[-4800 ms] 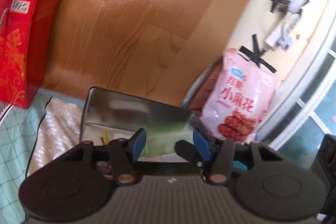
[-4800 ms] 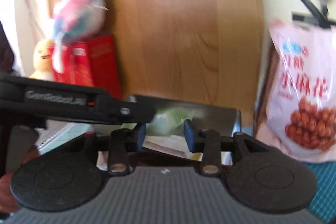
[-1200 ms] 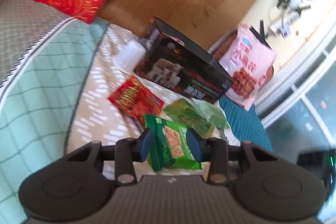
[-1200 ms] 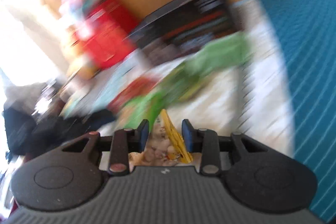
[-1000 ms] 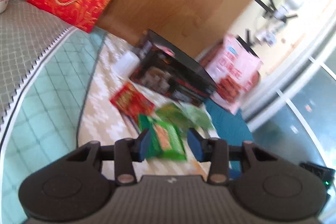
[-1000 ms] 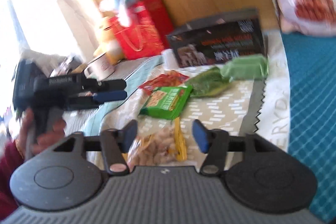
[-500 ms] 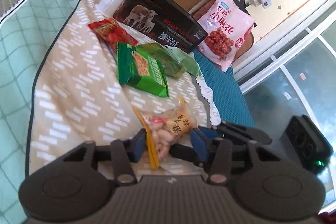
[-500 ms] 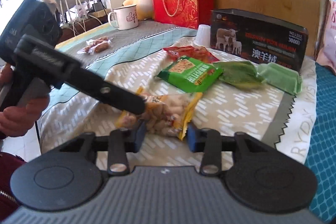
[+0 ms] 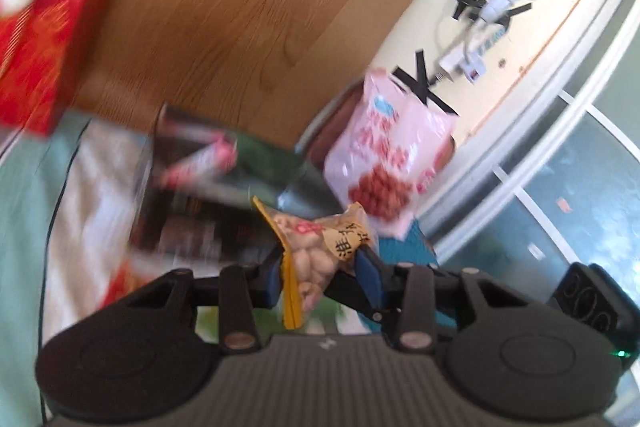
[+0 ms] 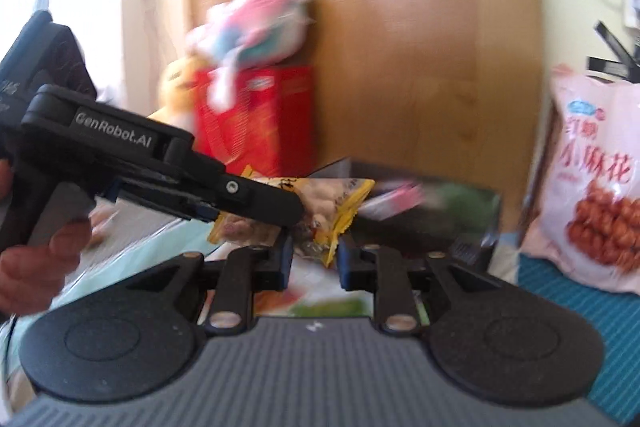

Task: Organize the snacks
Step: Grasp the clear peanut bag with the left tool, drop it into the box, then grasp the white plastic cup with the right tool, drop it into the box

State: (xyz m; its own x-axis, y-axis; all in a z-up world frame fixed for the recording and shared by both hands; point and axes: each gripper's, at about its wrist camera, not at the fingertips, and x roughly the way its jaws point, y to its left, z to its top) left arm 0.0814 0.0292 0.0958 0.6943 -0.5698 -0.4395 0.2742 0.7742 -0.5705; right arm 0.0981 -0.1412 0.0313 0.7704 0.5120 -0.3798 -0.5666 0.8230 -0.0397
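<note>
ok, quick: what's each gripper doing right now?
Left gripper: closing, clamped on the peanut packet, lifted off the bed.
Right gripper: closing on the same packet's yellow-edged end; whether its pads press yet cannot be told.

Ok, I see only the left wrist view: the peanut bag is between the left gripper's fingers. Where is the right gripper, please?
Observer: The right gripper is just under the peanut bag. Its jaws are closing, with the bag's lower yellow corner between them.
Operator: And from which side does the left one come there?
Observer: The left gripper reaches in from the left of the right wrist view, with a hand around its handle.
</note>
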